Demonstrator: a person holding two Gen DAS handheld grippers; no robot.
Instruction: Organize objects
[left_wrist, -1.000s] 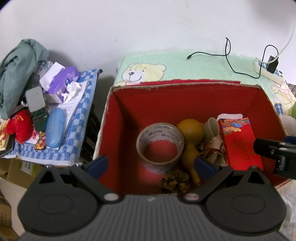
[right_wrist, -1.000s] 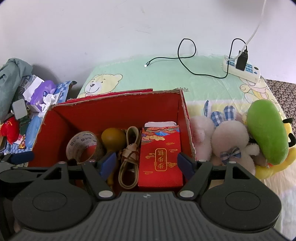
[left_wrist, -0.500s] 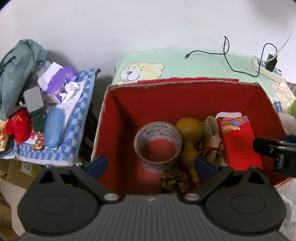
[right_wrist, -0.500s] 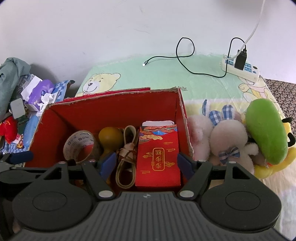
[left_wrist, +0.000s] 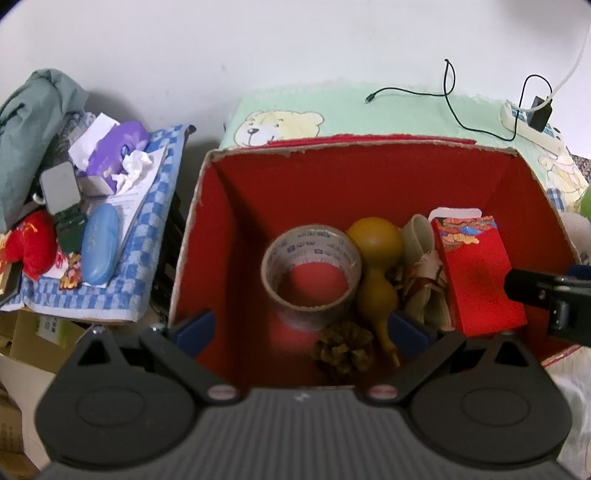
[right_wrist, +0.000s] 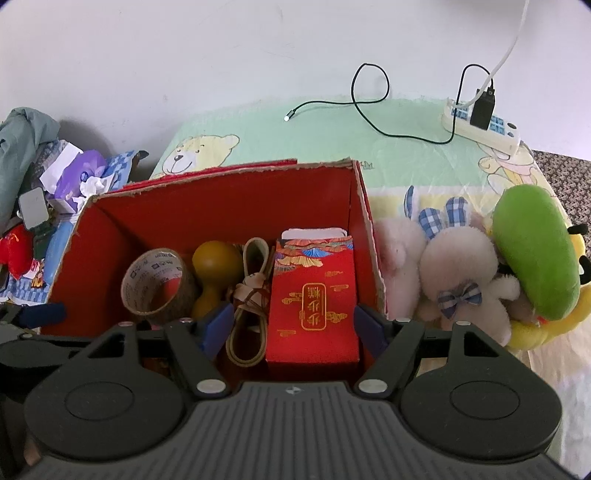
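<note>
A red cardboard box (left_wrist: 236, 221) (right_wrist: 221, 206) stands open on the bed. Inside lie a tape roll (left_wrist: 310, 269) (right_wrist: 157, 284), a yellow gourd (left_wrist: 376, 266) (right_wrist: 212, 273), a pine cone (left_wrist: 345, 349), a beige strap bundle (left_wrist: 421, 266) (right_wrist: 251, 295) and a red envelope pack (left_wrist: 476, 273) (right_wrist: 314, 295). My left gripper (left_wrist: 299, 328) is open and empty above the box's near side. My right gripper (right_wrist: 295, 325) is open and empty above the envelope pack; it also shows at the right edge of the left wrist view (left_wrist: 546, 291).
A side stand with a blue checked cloth (left_wrist: 140, 251) holds a glasses case (left_wrist: 99, 249), tissue pack (left_wrist: 114, 151), red plush (left_wrist: 35, 243) and clothes. Plush toys (right_wrist: 461, 280) and a green plush (right_wrist: 532, 251) lie right of the box. A power strip (right_wrist: 484, 122) and cable sit behind.
Both grippers have drifted slightly; the box sits a little lower and nearer in both views. Nothing was taken hold of or let go.
</note>
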